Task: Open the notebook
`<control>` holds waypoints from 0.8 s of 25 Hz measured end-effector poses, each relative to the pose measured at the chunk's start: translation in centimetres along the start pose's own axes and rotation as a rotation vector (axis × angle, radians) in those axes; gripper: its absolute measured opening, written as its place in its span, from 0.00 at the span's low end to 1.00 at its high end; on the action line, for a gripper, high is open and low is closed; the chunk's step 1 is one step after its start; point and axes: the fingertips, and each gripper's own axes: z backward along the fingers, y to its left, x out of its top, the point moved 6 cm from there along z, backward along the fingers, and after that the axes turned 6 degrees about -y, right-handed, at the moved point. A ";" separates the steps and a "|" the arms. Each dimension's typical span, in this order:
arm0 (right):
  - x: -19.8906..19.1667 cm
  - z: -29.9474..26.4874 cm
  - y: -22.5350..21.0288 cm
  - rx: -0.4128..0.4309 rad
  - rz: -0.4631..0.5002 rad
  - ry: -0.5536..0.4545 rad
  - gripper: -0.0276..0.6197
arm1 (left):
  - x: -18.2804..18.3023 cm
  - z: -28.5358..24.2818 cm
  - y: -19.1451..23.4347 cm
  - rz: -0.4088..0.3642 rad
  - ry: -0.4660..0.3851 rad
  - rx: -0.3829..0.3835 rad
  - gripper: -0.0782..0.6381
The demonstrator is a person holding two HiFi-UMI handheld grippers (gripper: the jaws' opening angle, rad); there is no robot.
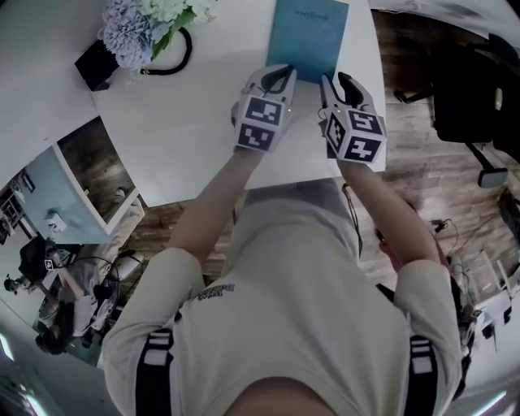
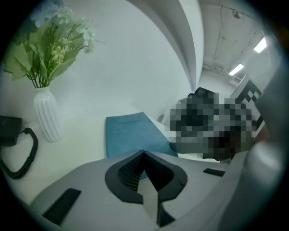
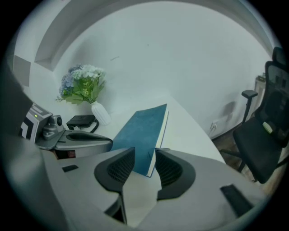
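Closed teal softcover notebook lies flat by the white table's right edge. Right gripper has its jaws spread and holds nothing. It is lined up on the near page-side corner, likely to catch the cover. Left gripper has its jaws pinched together, empty, probably to pin the spine side.

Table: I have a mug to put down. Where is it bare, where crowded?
Bare: the wide near-left stretch of the table, between the black cord and the left gripper; also a narrow strip right of the notebook. Crowded: the far-left corner with the flowers, and the notebook's near edge, by the right gripper.
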 end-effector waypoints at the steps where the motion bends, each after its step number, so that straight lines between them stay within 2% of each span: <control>1: -0.3 -0.2 0.0 0.002 -0.012 0.010 0.27 | -0.4 -0.2 0.0 0.002 0.014 -0.003 0.13; 6: -1.3 -1.2 -0.5 0.021 -0.056 0.047 0.27 | -1.6 -1.7 0.1 0.007 0.072 -0.007 0.13; 12: -1.7 -1.9 -0.7 0.032 -0.084 0.063 0.24 | -1.7 -2.0 0.3 0.005 0.071 -0.010 0.13; 17: -0.4 -0.7 -0.3 0.043 -0.045 0.016 0.14 | -0.4 -0.9 -0.1 0.003 0.039 -0.005 0.13; 20: 1.4 0.8 1.0 0.078 0.024 -0.051 0.10 | 1.5 0.5 -0.5 -0.005 -0.012 -0.001 0.13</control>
